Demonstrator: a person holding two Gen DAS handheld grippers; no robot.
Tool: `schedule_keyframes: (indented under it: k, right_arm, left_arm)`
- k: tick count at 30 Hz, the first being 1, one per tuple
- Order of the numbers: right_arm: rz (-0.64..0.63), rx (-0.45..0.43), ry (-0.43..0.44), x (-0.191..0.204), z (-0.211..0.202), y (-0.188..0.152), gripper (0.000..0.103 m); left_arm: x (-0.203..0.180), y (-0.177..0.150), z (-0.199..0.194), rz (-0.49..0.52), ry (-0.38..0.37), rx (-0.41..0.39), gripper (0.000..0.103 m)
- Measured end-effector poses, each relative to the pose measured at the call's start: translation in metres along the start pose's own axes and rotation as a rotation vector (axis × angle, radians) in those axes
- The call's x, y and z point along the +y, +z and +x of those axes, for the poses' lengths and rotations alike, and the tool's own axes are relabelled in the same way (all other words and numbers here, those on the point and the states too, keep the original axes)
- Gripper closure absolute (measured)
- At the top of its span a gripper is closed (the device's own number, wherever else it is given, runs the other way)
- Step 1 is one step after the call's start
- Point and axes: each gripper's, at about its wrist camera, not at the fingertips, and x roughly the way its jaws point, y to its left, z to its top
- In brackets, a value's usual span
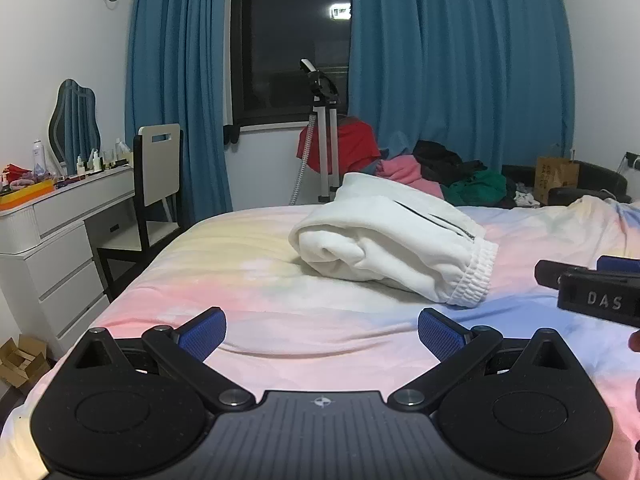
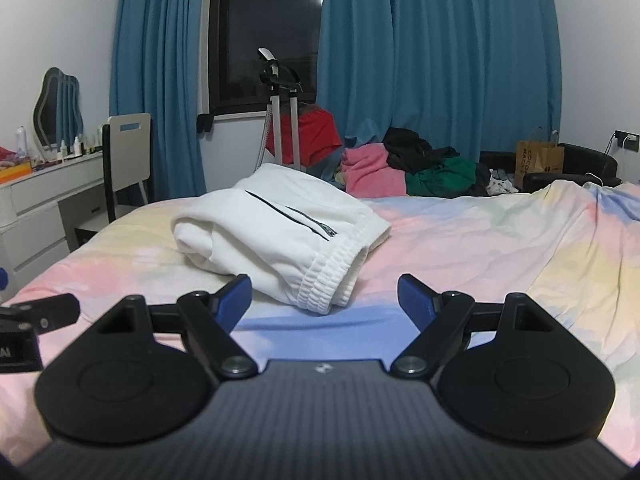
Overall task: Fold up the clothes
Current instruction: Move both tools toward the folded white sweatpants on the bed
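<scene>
White garment lies folded on the bed; both grippers' jaws wide, empty; unfolded clothes pile behind.

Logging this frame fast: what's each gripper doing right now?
Left gripper: open, holding nothing.
Right gripper: open, holding nothing; the folded white garment lies just ahead on the bed.

Home bedroom, pastel-covered bed, white dressing table with mirror, blue curtains
</scene>
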Motion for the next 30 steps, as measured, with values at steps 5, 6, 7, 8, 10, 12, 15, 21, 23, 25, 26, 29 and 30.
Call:
schedule_keyframes:
  k: [5,6,7,8,10,12,15,21,23,25,26,29,30]
  right_arm:
    - [0.032,-0.006,0.020,-0.004,-0.003,0.000,0.021]
    - [0.041,-0.006,0.026,-0.005,-0.003,0.000,0.021]
    - [0.049,-0.011,0.031,-0.006,-0.005,0.002,0.021]
    - [0.057,-0.017,0.036,-0.007,-0.006,0.004,0.021]
    - [0.072,-0.028,0.045,-0.010,-0.008,0.007,0.021]
    - [0.088,-0.040,0.055,-0.012,-0.011,0.011,0.021]
    - [0.111,-0.057,0.069,-0.015,-0.015,0.017,0.021]
    - [0.170,-0.095,0.092,-0.020,-0.018,0.051,0.021]
    - [0.193,-0.110,0.098,-0.022,-0.018,0.070,0.021]
    - [0.237,-0.121,0.104,-0.026,-0.016,0.089,0.021]
    - [0.272,-0.123,0.108,-0.030,-0.013,0.099,0.021]
    - [0.328,-0.123,0.119,-0.044,-0.006,0.102,0.021]
    - [0.326,-0.111,0.106,-0.048,-0.003,0.094,0.021]
  left_arm:
    - [0.001,-0.002,0.006,-0.013,0.018,0.004,0.000]
    - [0.000,-0.002,0.008,-0.008,0.021,0.008,0.000]
    - [-0.002,-0.003,0.009,-0.002,0.024,0.011,0.000]
    - [-0.003,-0.004,0.010,0.003,0.026,0.011,0.000]
    - [-0.007,-0.005,0.011,0.015,0.022,0.010,0.000]
    - [-0.010,-0.005,0.013,0.024,0.013,0.011,0.000]
    - [-0.012,-0.005,0.017,0.021,0.007,0.001,0.000]
    - [-0.010,-0.004,0.030,0.000,0.007,-0.015,0.000]
    - [-0.011,-0.006,0.034,0.009,0.003,-0.014,0.000]
    - [-0.012,-0.008,0.038,0.017,0.000,-0.007,0.000]
    - [-0.013,-0.009,0.040,0.025,-0.006,-0.001,0.000]
    - [-0.015,-0.014,0.047,0.050,-0.017,0.018,0.000]
    - [-0.016,-0.016,0.051,0.060,-0.020,0.022,0.000]
